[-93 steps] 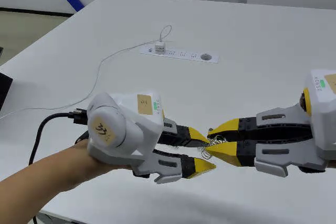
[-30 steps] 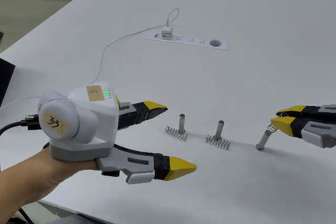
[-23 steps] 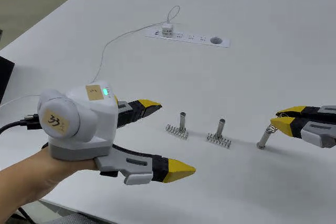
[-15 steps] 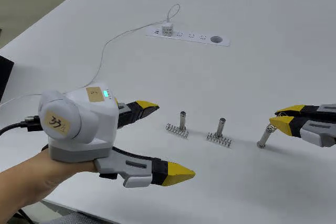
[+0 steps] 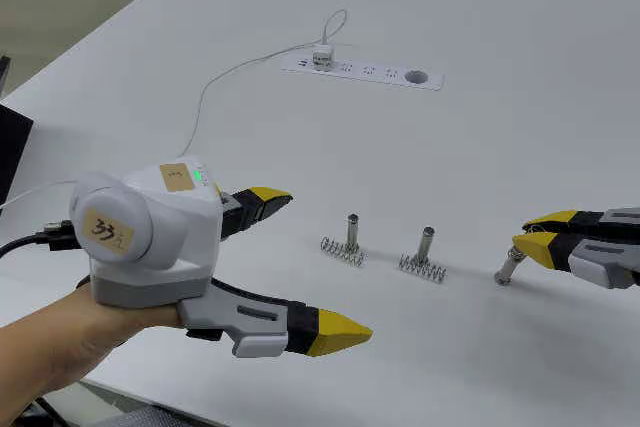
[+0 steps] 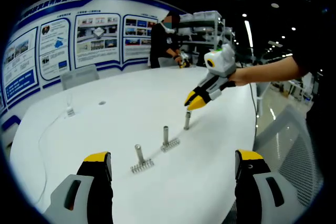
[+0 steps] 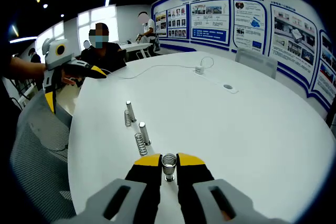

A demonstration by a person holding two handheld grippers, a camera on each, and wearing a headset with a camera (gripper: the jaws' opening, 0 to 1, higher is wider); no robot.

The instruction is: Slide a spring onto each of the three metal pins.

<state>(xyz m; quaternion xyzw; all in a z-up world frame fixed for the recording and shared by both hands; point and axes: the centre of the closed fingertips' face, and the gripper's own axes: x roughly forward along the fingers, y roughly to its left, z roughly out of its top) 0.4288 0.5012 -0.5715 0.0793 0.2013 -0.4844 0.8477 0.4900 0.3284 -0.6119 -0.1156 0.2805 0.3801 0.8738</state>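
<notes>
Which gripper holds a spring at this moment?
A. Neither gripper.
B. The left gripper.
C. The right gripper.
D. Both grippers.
C: the right gripper has its jaws shut on a spring at the top of a tilted metal pin, while the left gripper has its jaws wide apart with nothing between them.

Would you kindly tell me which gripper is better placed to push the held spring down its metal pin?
Right. The right gripper is shut on the small coiled steel spring at the top of the tilted silver metal pin; the left gripper hangs open, apart from it.
</notes>
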